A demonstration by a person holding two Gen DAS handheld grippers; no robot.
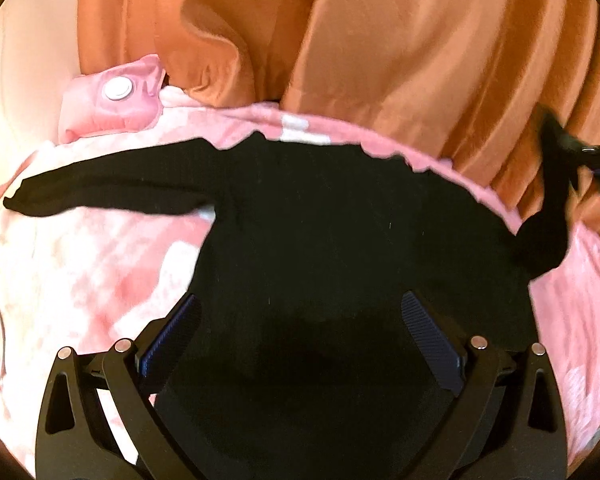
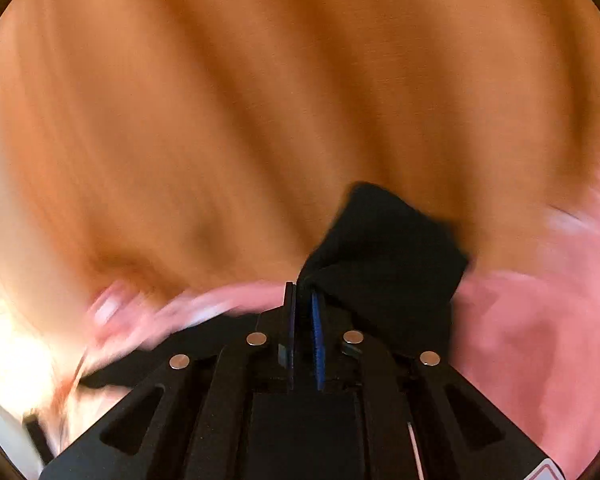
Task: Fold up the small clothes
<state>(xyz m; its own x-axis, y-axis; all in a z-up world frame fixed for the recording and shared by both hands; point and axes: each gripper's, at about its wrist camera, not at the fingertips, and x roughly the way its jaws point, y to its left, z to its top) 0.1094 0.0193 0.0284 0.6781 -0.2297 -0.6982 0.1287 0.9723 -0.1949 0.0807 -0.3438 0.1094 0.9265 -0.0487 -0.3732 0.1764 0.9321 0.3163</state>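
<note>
A small black long-sleeved top (image 1: 320, 220) lies spread on a pink and white blanket (image 1: 80, 272). Its left sleeve (image 1: 100, 192) stretches out flat to the left. My left gripper (image 1: 300, 308) is open and hovers over the body of the top, with nothing between its fingers. My right gripper (image 2: 303, 292) is shut on the black right sleeve (image 2: 384, 252) and holds it lifted off the blanket. In the left wrist view that raised sleeve (image 1: 552, 208) hangs at the far right with the right gripper (image 1: 580, 148) above it. The right wrist view is blurred.
An orange curtain (image 1: 380, 40) hangs close behind the blanket and fills the right wrist view (image 2: 260, 100). A pink pouch with a white round cap (image 1: 116, 92) lies at the blanket's far left corner. The blanket's far edge (image 1: 300, 124) runs just past the top.
</note>
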